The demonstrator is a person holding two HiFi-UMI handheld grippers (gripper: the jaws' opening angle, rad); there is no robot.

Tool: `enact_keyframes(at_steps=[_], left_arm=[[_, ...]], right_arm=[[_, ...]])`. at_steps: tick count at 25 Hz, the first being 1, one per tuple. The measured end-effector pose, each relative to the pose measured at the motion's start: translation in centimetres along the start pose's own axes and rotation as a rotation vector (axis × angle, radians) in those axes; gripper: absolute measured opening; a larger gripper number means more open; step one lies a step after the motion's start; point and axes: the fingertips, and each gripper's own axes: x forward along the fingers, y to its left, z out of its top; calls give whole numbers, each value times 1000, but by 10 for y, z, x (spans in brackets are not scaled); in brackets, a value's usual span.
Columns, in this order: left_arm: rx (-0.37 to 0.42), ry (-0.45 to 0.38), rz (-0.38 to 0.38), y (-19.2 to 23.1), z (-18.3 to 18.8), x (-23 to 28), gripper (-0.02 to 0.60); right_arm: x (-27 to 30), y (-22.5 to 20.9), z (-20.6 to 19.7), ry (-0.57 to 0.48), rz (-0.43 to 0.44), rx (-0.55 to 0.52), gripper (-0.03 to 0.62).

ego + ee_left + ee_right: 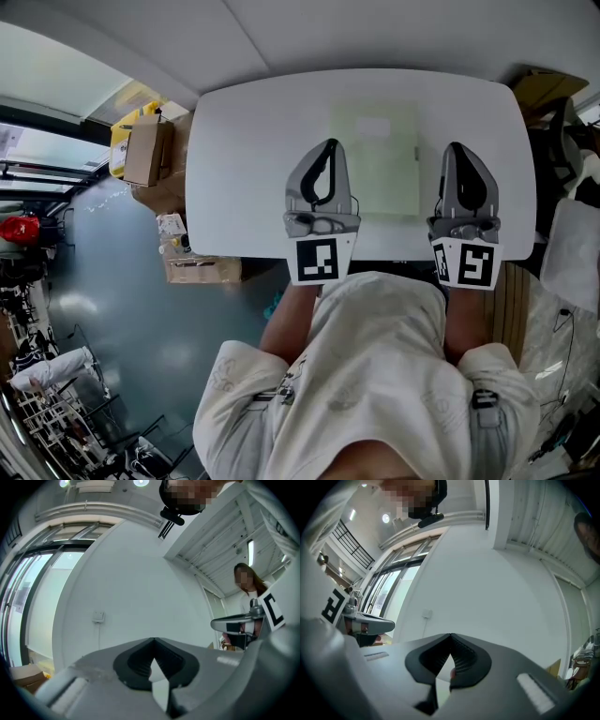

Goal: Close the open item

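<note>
1. Folder and its support: a white table with rounded corners, the largest item in the head view. The pale green folder lies flat as a single rectangle near the middle, reaching towards the person's edge.
2. Person in a pale patterned shirt, at the table's near edge, with one tool in each hand.
3. Cardboard boxes on the floor left of the table.
4. Left claw: shows over the folder's left edge. Its own view shows the pads pressed together with nothing between them.
5. Right claw: just right of the folder. Its pads are likewise pressed together and empty.
6. White label on the folder's far half.
</note>
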Motion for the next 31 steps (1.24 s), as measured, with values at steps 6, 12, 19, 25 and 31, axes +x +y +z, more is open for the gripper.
enact_keyframes(at_steps=[6,12,19,25,31], left_arm=[[4,-1,9,3,2,-2,2],[6,-5,5,1,3,-3,2],[-1,15,3,-1,-5,-5,2],[-1,14,3,-3,-4,-5,2],[-23,14,1,-5,0,-5,2]], right_arm=[[0,1,0,9,4,-12,2],[0,2,-2,24,9,-25,2],[-3,2,-3,32,6,-30,2],[-5,-1,-4,39,1,-31,2],[-6,-2,-1,41,2,-33,0]])
